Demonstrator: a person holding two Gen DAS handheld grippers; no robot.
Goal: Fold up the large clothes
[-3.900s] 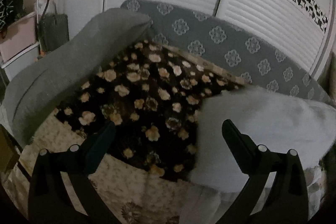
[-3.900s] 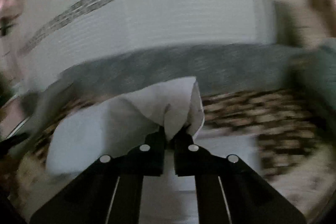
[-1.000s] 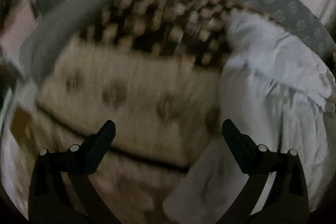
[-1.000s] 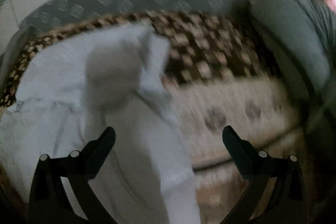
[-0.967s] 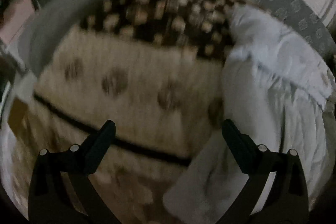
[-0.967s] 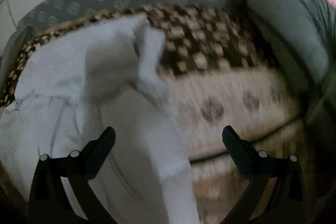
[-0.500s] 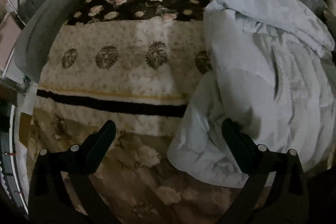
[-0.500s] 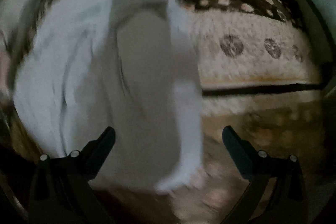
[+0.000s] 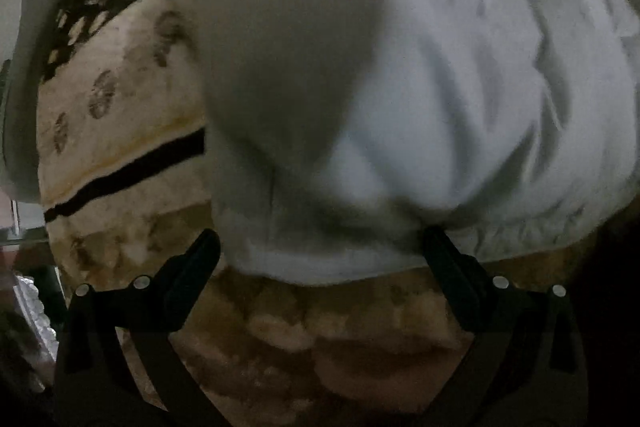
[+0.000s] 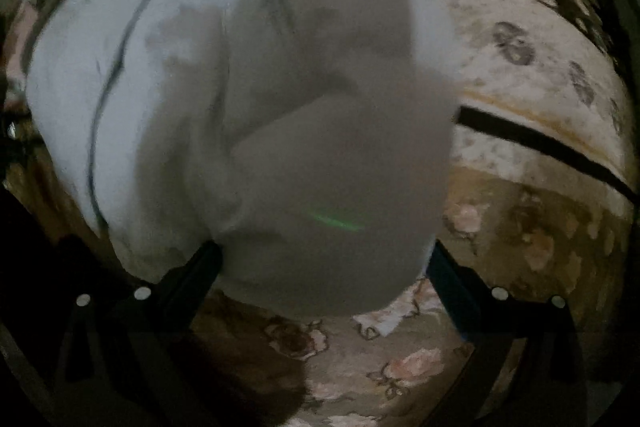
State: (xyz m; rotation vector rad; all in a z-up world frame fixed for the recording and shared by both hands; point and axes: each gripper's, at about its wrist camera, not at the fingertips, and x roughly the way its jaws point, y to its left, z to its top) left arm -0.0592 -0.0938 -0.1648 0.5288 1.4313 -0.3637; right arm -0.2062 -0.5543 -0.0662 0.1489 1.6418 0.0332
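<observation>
In the left wrist view, the left gripper [image 9: 320, 251] has its two fingers spread wide and they clamp nothing. The white garment [image 9: 460, 75] lies straight ahead of the fingers, on the patterned blanket [image 9: 120, 99]. Its near rounded edge sits in the gap between the fingertips, and it seems to touch the right finger. The garment spreads from there to the far right, so most of the cloth is to the right of this gripper. A blurred fold of it rises in the middle of the view.

In the right wrist view, the right gripper [image 10: 324, 259] also stands wide open and grips nothing. The garment [image 10: 120, 67] again reaches between the fingers with its near edge, and here the bulk goes to the far left. The blanket [image 10: 540, 187] is bare on the right side.

Both grippers are about equally near to the near edge, so the next grasp probably takes this edge with both. No container is visible.
</observation>
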